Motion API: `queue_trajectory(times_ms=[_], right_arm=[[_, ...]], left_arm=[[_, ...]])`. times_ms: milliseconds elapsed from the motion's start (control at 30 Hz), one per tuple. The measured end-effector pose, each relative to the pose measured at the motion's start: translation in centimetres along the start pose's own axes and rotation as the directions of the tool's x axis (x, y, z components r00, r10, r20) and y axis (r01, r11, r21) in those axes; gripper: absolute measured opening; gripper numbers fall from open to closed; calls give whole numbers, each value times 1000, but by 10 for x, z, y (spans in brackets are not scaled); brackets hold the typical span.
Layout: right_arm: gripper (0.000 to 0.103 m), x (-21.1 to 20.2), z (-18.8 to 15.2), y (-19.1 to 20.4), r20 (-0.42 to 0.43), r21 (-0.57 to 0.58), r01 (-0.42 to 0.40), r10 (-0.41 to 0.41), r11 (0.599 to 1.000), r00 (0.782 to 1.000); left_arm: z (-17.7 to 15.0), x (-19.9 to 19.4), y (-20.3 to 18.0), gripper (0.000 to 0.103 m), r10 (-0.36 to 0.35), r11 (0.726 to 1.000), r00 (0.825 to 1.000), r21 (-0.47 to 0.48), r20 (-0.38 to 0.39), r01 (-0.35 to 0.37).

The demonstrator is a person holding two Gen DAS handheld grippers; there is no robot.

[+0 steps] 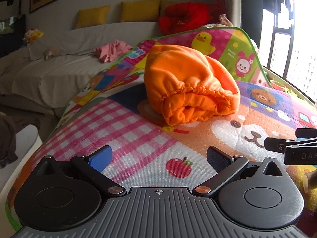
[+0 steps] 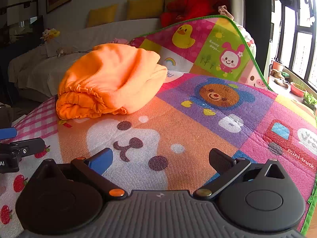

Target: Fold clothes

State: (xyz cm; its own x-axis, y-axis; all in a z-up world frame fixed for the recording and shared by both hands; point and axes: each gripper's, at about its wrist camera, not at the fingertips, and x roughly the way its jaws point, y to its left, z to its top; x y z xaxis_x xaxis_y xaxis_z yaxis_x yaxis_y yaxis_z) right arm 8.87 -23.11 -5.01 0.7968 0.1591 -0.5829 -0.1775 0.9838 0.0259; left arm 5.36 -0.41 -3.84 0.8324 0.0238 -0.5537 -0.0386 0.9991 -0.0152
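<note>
Orange fleece garment [image 1: 188, 83] folded into a thick bundle on the play mat [image 1: 138, 138], in the left wrist view. Gathered elastic hem turned toward the camera, long axis running away toward the mat's raised far edge. Left gripper [image 1: 159, 156] low over the pink check and apple print, jaws spread wide, holding nothing, well short of the bundle. Blue pad on one finger, black pad on the other. Right gripper's tip [image 1: 285, 146] poking in at the right edge. Bare mat between jaws and bundle; green mat border close on the left, with a sofa [image 1: 59, 69] beyond it.

Right wrist view: same bundle [image 2: 111, 81] up and left of centre, hem end facing left and toward the camera, folded body stretching back right. Right gripper [image 2: 160, 158] over the bear-face print, jaws wide apart, empty, touching nothing. Left gripper's fingers [image 2: 21, 146] visible at the left edge. Plenty of open mat [image 2: 198, 123] ahead and right; far end curled upright behind the bundle; green border near at the lower right.
</note>
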Motion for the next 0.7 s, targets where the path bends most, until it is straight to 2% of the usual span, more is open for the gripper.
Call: queue_trajectory(times_ms=[200,700], right_arm=[[103,0,0,1,-1,3,0,0,1000,1000],[103,0,0,1,-2,2,3,-3,1000,1000]], left_arm=[[0,3,3,103,-6,1000,1000,-14,-26,6],[-1,1,-1,103,-12,1000,1000,9,-15,12]])
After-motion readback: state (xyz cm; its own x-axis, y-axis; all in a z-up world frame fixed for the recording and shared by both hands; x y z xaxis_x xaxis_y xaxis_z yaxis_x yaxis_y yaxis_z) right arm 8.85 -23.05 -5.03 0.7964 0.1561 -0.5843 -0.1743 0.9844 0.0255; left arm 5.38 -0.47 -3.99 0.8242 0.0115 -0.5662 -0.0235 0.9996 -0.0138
